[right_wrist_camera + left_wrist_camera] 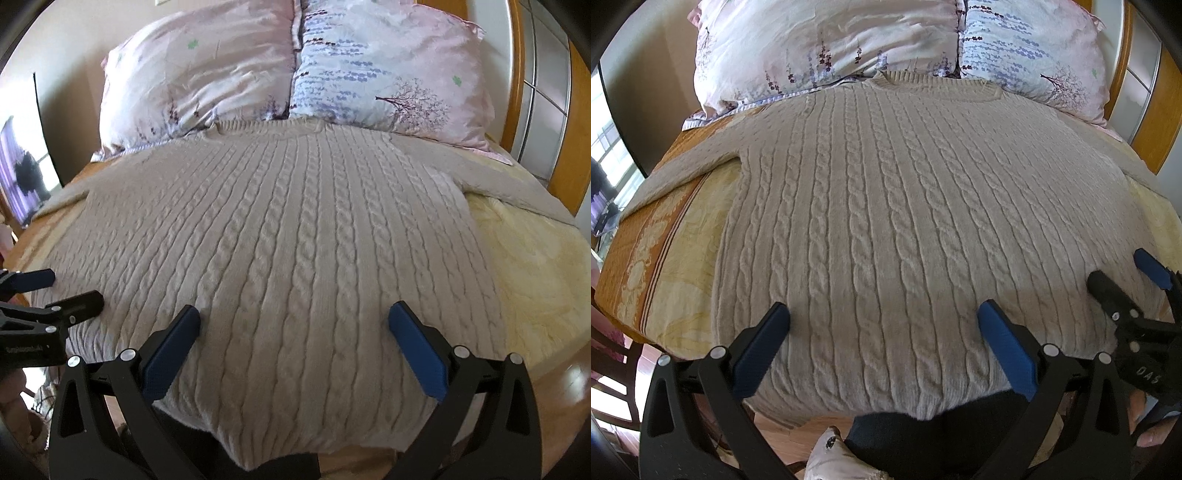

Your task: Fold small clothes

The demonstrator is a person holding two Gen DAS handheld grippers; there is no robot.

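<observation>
A beige cable-knit sweater (886, 206) lies flat on the bed, collar toward the pillows, hem hanging over the near edge. It also fills the right wrist view (288, 240). Its sleeves spread out to the left (683, 170) and right (509, 188). My left gripper (882, 317) is open, its fingers over the hem on the left part. My right gripper (293, 317) is open over the hem on the right part. Each gripper shows in the other's view, the right one (1123, 277) and the left one (70, 291), both open. Neither holds cloth.
Two floral pillows (207, 70) (391, 66) lie behind the collar against the wooden headboard (580, 110). A yellow and orange bedspread (665, 251) covers the bed. Wooden floor (798, 435) and a dark garment (934, 439) show below the hem.
</observation>
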